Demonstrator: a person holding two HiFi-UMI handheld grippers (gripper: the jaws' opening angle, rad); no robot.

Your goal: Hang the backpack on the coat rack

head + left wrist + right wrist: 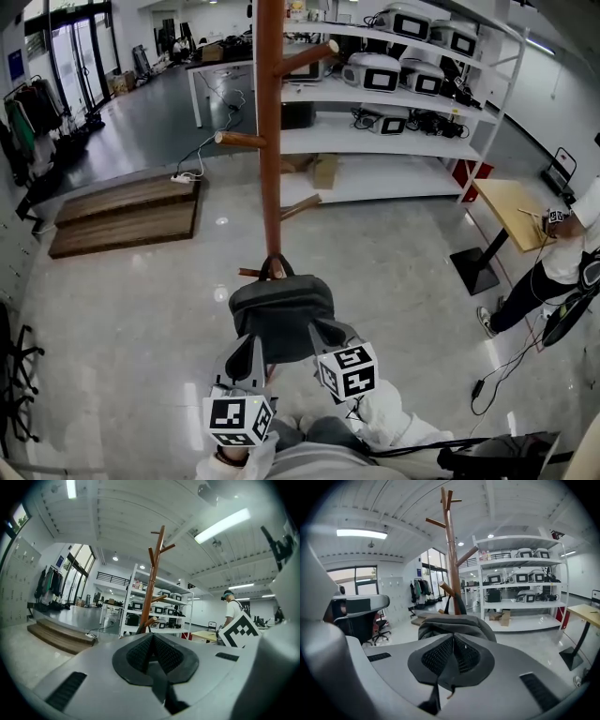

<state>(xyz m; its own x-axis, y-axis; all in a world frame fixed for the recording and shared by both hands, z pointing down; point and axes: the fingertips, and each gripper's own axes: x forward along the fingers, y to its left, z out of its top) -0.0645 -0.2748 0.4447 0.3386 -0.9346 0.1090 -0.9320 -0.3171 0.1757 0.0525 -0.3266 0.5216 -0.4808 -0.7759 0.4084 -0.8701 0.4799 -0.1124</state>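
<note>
The brown wooden coat rack (pixel 270 141) stands straight ahead. A dark grey backpack (pixel 281 314) hangs at its foot, its top loop over a low peg (pixel 251 273). Just below the bag, my left gripper (pixel 249 341) is at its lower left corner and my right gripper (pixel 330 330) at its lower right. In the left gripper view the jaws (pixel 153 637) are shut pad to pad, and they hide the bag. The right gripper view shows its jaws (pixel 453 637) shut too, with the backpack (pixel 454 626) just beyond them in front of the rack (pixel 451 550).
White shelving (pixel 422 94) with boxy devices stands behind the rack. A person (pixel 562 262) stands at the right by a small wooden table (pixel 511 211). A low wooden platform (pixel 127 216) lies at the left, and a cable (pixel 497 370) trails on the floor.
</note>
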